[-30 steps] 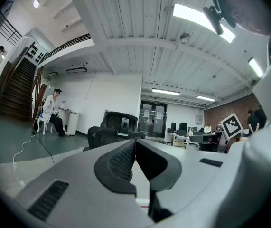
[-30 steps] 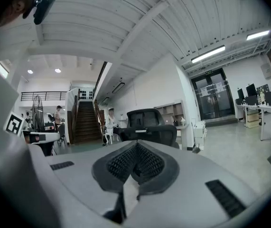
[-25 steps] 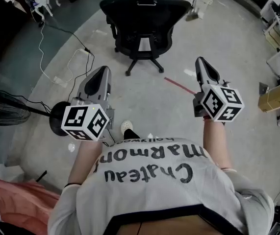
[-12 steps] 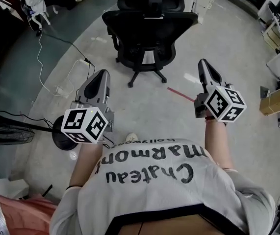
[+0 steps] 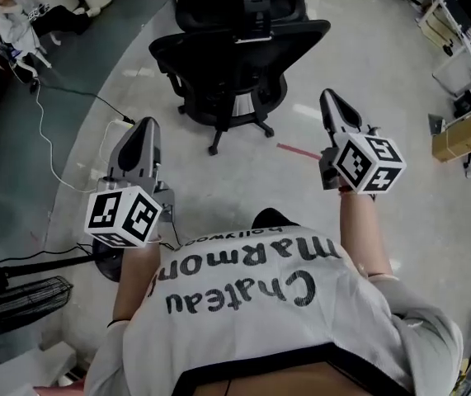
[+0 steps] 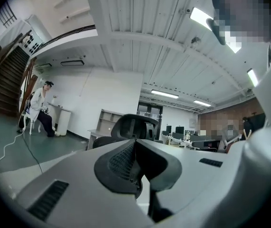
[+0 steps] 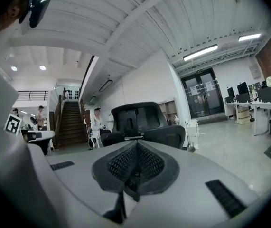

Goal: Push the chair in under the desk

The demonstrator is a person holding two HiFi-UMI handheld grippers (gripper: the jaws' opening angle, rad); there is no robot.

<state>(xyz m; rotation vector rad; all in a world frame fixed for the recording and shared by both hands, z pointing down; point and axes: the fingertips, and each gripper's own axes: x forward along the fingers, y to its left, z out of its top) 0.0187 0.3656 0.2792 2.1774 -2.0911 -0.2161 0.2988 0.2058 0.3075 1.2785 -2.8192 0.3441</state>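
Note:
A black office chair (image 5: 237, 52) on a star base with castors stands on the concrete floor ahead of me, its backrest towards me. It also shows in the left gripper view as the chair (image 6: 134, 126), and in the right gripper view as the chair (image 7: 144, 120). My left gripper (image 5: 143, 126) points at the chair's left side, short of it, shut and empty. My right gripper (image 5: 329, 97) is held up to the right of the chair, also shut with nothing in it. Neither touches the chair. A pale desk (image 6: 98, 133) stands behind the chair.
A white cable (image 5: 66, 97) runs over the floor at the left. A floor fan (image 5: 16, 304) stands at the lower left. A red strip (image 5: 298, 150) lies right of the chair base. Cardboard boxes (image 5: 466, 130) and desks line the right side. A person in white (image 5: 12, 19) sits far left.
I have stepped towards the chair, so it sits lower and larger in the head view. Both grippers came forward with me and stayed shut.

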